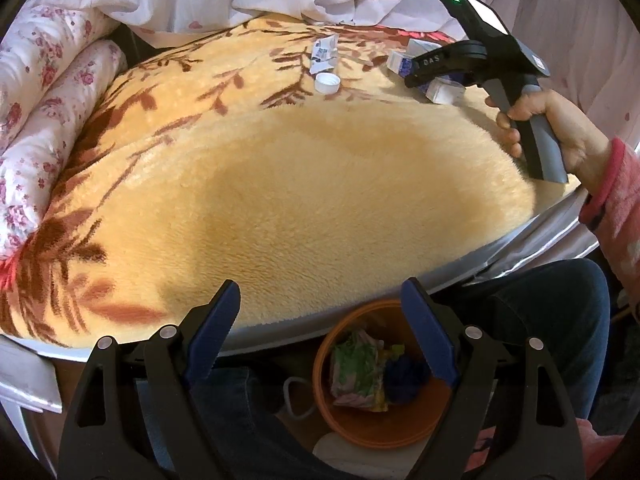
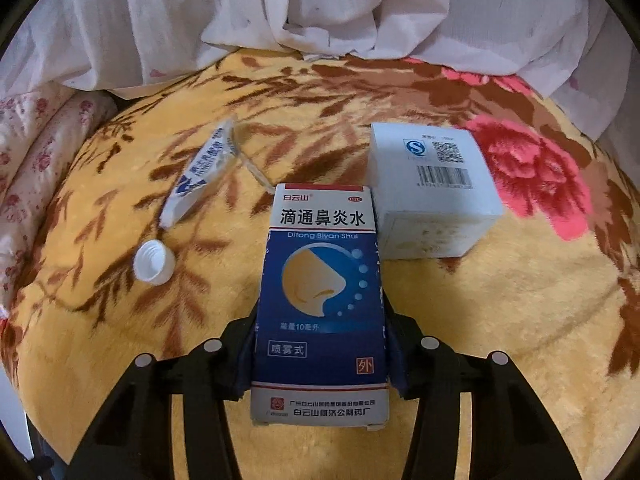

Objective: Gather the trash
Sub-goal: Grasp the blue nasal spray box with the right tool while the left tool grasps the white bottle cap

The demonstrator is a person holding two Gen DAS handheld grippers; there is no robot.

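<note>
My right gripper (image 2: 320,316) is shut on a blue and white medicine box (image 2: 320,280), held just above the yellow blanket (image 2: 480,320). A white box with a barcode (image 2: 432,188) lies right behind it. A flattened white tube (image 2: 200,176) and a white bottle cap (image 2: 154,261) lie to the left. In the left wrist view my left gripper (image 1: 320,300) is open and empty over an orange bin (image 1: 380,428) that holds crumpled wrappers. The right gripper (image 1: 416,76) shows there at the far right among the boxes (image 1: 444,90), with the tube (image 1: 323,56) and cap (image 1: 327,82) to its left.
The blanket (image 1: 300,200) covers a round surface with a grey rim (image 1: 520,240). White curtains (image 2: 320,8) hang behind. Flowered rolled bedding (image 1: 44,120) lies along the left edge. The person's legs in dark trousers (image 1: 560,320) flank the bin.
</note>
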